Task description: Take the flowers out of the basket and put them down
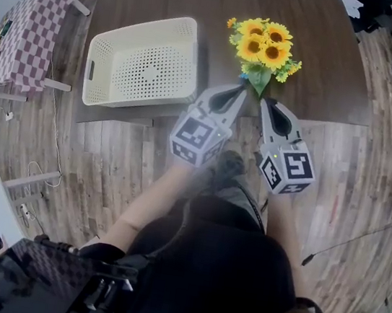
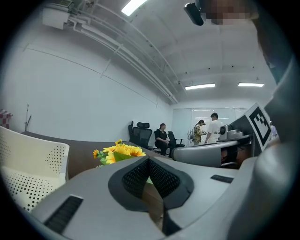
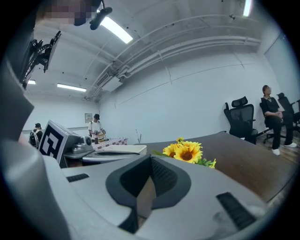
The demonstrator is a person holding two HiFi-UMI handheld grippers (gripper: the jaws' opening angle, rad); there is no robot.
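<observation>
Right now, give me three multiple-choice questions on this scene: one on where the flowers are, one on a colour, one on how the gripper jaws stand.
1. Where are the sunflowers?
A. Inside the basket
B. Outside the basket, to its right in the head view
C. On the checked cloth

2. What colour is the basket?
A. Cream
B. Blue
C. Red

3. How do the grippers' jaws stand?
A. Both wide apart
B. Both together
C. Left apart, right together

Answers:
1 B: the sunflowers sit over the dark table beside the basket, which holds nothing.
2 A: its perforated walls are pale cream.
3 B: the pads meet on the left gripper and the right gripper, and the flowers show beyond them.
</observation>
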